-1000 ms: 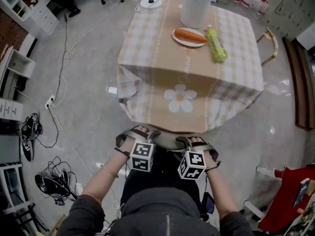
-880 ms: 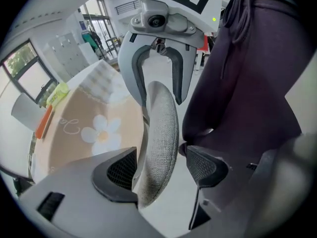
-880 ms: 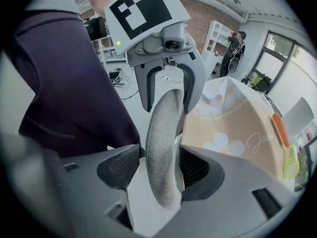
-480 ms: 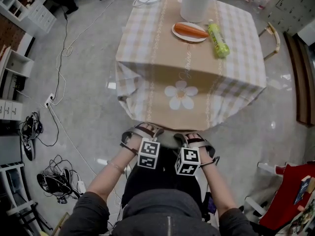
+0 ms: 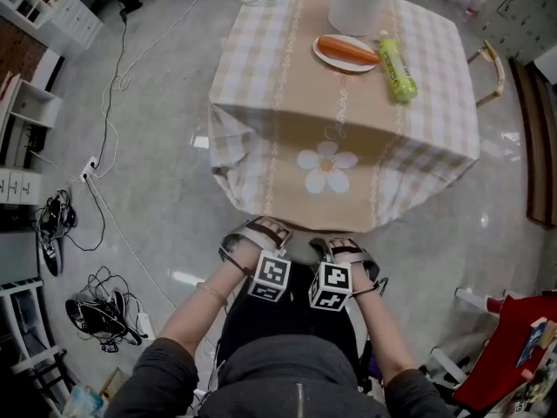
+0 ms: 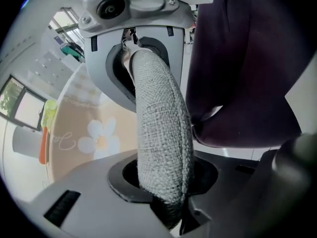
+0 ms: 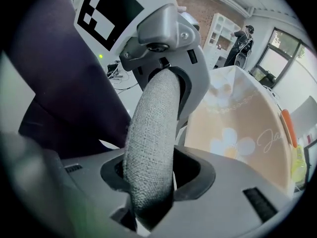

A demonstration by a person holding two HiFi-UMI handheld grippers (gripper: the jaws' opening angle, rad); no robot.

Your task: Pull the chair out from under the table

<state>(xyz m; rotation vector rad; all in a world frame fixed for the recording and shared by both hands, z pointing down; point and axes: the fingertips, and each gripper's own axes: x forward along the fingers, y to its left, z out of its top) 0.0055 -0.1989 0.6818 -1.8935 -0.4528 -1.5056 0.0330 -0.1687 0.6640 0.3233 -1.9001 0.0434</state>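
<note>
The chair (image 5: 300, 249) has not yet been pulled out: it is tucked under the table (image 5: 348, 159) at lower centre, with only its grey padded back seen. The back is pinched by the left gripper (image 5: 254, 236). It is loosely straddled by the right gripper (image 5: 346, 252), apparently unclamped. Since the earlier frame both grippers have been lowered onto it, and their jaws have just been closing.

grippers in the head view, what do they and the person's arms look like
The left grey moulded-plastic gripper and the matching right gripper each carry a white cube with black square markers. Their tongs are broad grey plates with dark oval recesses. The person wears dark grey sleeves reaching the elbows. Both tongs have just been closing, with the grey woven chair back between them.
</note>
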